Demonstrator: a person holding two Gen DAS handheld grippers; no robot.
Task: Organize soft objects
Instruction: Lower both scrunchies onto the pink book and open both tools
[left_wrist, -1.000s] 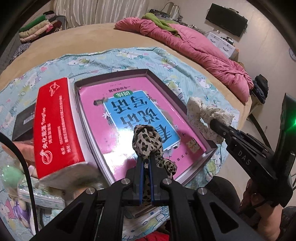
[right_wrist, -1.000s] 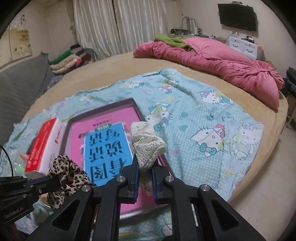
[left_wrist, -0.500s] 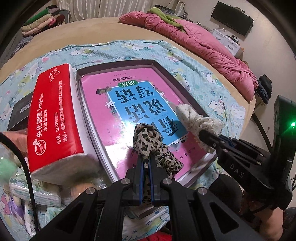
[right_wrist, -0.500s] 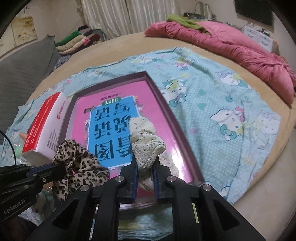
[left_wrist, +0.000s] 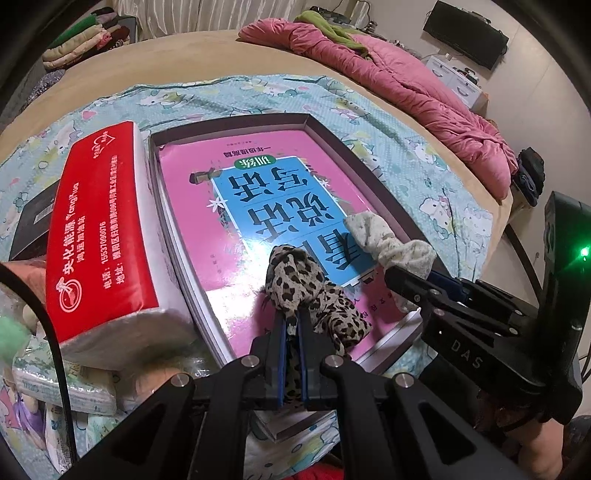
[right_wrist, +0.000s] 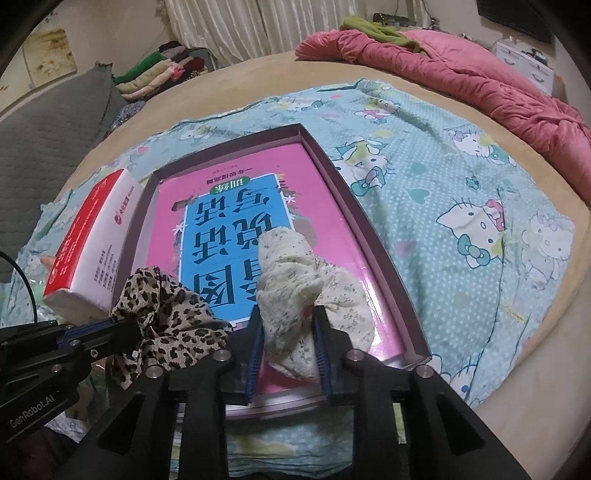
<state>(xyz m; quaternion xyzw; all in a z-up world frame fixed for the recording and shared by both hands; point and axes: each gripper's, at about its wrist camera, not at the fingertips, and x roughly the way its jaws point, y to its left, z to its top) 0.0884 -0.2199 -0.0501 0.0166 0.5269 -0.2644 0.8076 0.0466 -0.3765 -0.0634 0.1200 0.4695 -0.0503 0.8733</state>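
A leopard-print scrunchie (left_wrist: 295, 280) (right_wrist: 162, 306) hangs from my left gripper (left_wrist: 291, 321) (right_wrist: 129, 328), which is shut on it just above the near end of a pink and blue book (left_wrist: 229, 221) (right_wrist: 229, 229). The book lies in a shallow purple box (left_wrist: 347, 151) (right_wrist: 332, 177). A cream floral scrunchie (right_wrist: 291, 266) (left_wrist: 384, 236) rests on the book's near right corner. It sits between the jaws of my right gripper (right_wrist: 286, 314) (left_wrist: 399, 277), which are opening, with a gap showing by the right pad.
A red and white tissue pack (left_wrist: 99, 236) (right_wrist: 88, 243) leans against the box's left side, with a black box (left_wrist: 33, 221) and a wipes pack (left_wrist: 62, 384) beside it. A cartoon-cat sheet (right_wrist: 461, 184) covers the round bed. A pink quilt (right_wrist: 461, 70) lies at the far right.
My right gripper came down and in over the book with the cream scrunchie, set it there, and its jaws have spread. The left gripper stayed put, holding the leopard scrunchie.
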